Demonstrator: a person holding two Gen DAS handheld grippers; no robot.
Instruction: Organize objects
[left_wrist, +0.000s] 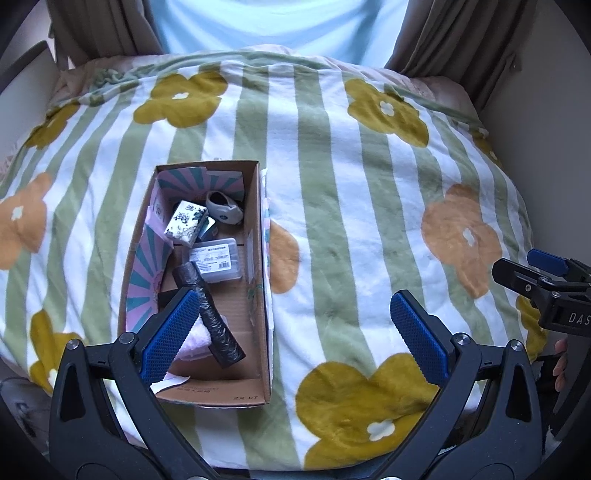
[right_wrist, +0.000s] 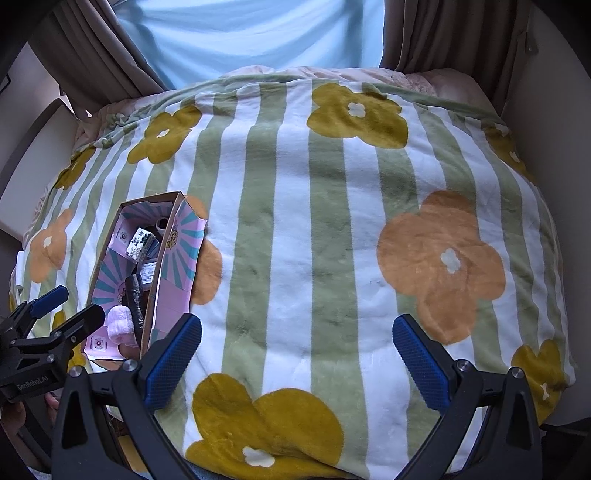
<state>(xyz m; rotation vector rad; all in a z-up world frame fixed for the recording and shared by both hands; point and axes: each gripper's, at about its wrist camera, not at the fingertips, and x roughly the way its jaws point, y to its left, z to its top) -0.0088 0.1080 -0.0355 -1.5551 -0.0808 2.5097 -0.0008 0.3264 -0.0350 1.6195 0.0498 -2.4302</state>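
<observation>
Both tools, left (left_wrist: 293, 332) and right (right_wrist: 297, 356), spread empty over the bed's blanket (right_wrist: 295, 236) (floral, striped); box (left_wrist: 258, 258) under left tool, curtains (right_wrist: 436, 33) ahead.

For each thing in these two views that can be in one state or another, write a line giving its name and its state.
cardboard box: open, flaps up, resting on the blanket
black roll: lying tilted inside the box
tissue pack: sealed, inside the box
clear plastic case: closed, lying flat in the box
pink cloth: bunched at the box's near end
left gripper: open, empty
right gripper: open, empty
blanket: spread over the bed
</observation>
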